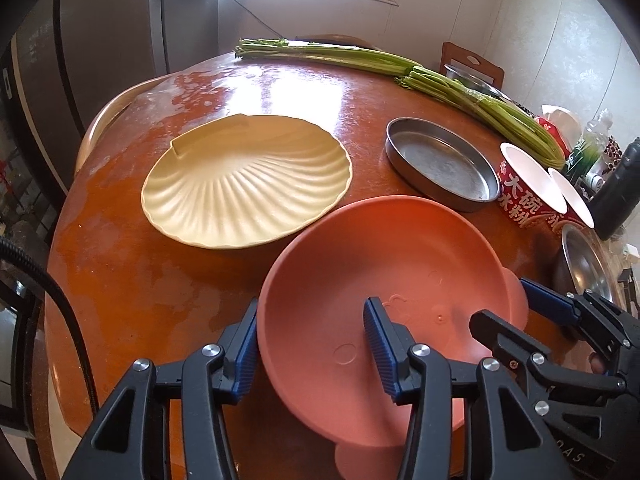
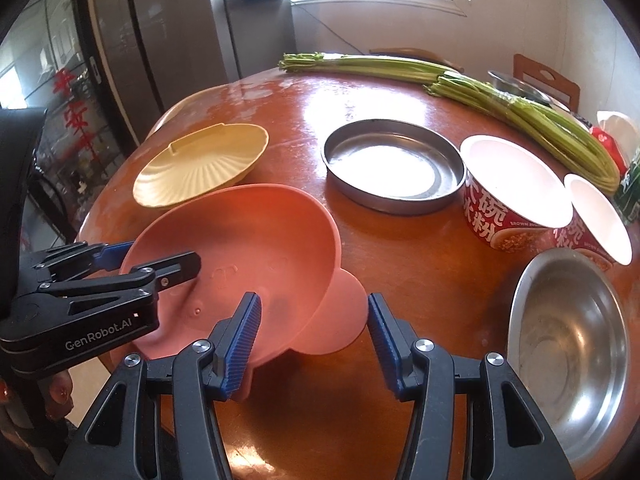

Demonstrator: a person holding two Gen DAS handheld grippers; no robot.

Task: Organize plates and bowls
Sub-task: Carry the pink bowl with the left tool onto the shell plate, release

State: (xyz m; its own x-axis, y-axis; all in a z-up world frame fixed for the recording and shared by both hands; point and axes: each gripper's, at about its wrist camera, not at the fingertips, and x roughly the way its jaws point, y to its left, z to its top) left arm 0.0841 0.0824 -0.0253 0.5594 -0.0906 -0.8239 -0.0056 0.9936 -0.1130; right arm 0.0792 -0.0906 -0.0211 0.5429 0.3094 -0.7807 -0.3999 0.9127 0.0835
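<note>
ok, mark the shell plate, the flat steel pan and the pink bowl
shell plate (image 1: pixel 244 184), left wrist view, ribbed middle
flat steel pan (image 2: pixel 394 162), right wrist view, its floor
pink bowl (image 1: pixel 384 252), left wrist view, inner wall

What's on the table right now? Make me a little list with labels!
table: round, reddish-brown, shiny
pink bowl: tilted, nearest the cameras
left gripper: shut on the pink bowl's rim
right gripper: shut on its rim, at the round ear
yellow shell plate: flat, behind the pink bowl
metal pan: empty
paper bowls: two, red, side by side
steel bowl: empty
green stalks: far side
</note>
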